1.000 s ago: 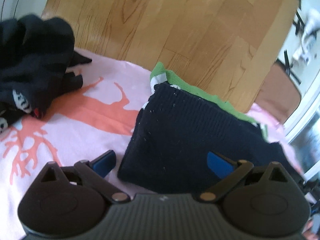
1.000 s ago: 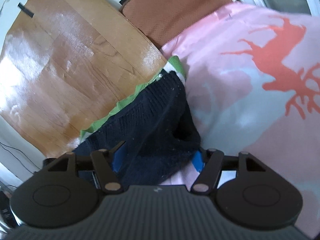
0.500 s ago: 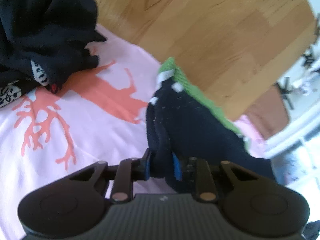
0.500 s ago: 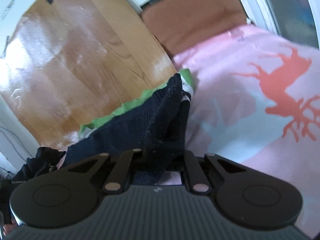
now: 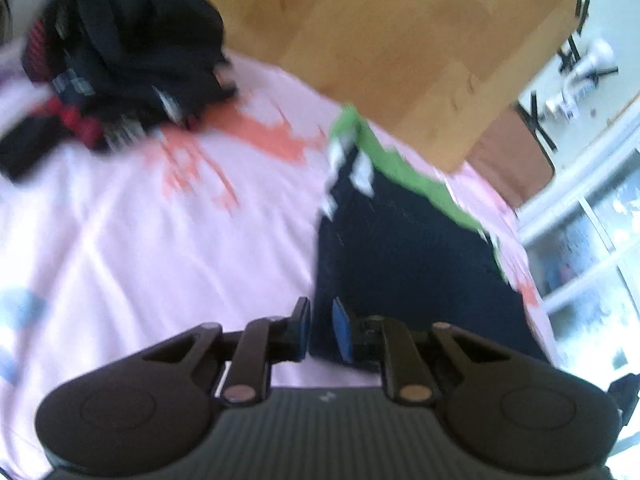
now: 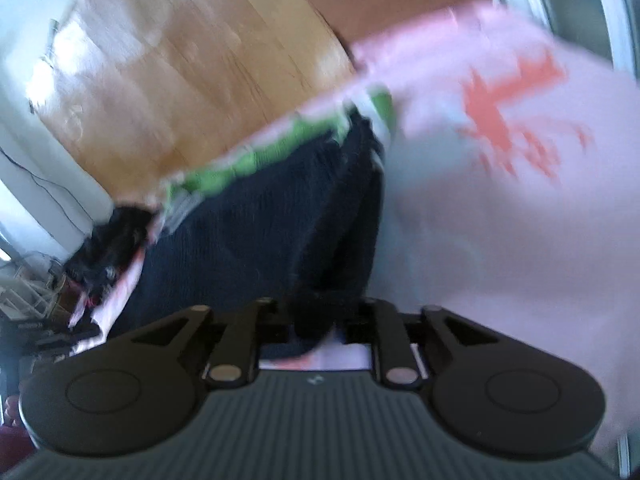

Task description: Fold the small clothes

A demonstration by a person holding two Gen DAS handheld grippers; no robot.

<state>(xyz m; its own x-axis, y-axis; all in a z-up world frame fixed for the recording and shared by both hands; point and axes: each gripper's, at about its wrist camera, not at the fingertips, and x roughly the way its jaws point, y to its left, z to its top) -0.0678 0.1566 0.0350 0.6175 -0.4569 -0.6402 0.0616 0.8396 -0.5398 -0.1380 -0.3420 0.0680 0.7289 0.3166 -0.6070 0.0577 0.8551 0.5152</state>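
On the far left of the left wrist view we are seeing a heap of black and red clothes (image 5: 120, 64) lying bunched on the pink bedsheet with orange deer print (image 5: 168, 248). No container is showing in either view. To the right of the heap, well apart from it, the navy knitted garment with green and white trim (image 5: 404, 252) is lying across the sheet near its far edge, with the wooden plank floor (image 5: 380, 40) beyond. Our left gripper (image 5: 321, 330) is closing, its blue pads clamping a fold of the navy knit at the garment's near left corner. A brown mat (image 5: 512, 164) is lying on the floor at the right, by the window.

In the blurred right wrist view, our right gripper (image 6: 316, 320) is opening, with a dark bunch of the same garment (image 6: 256, 240) still sitting between its jaws; whether the pads are pressing on it we cannot tell.
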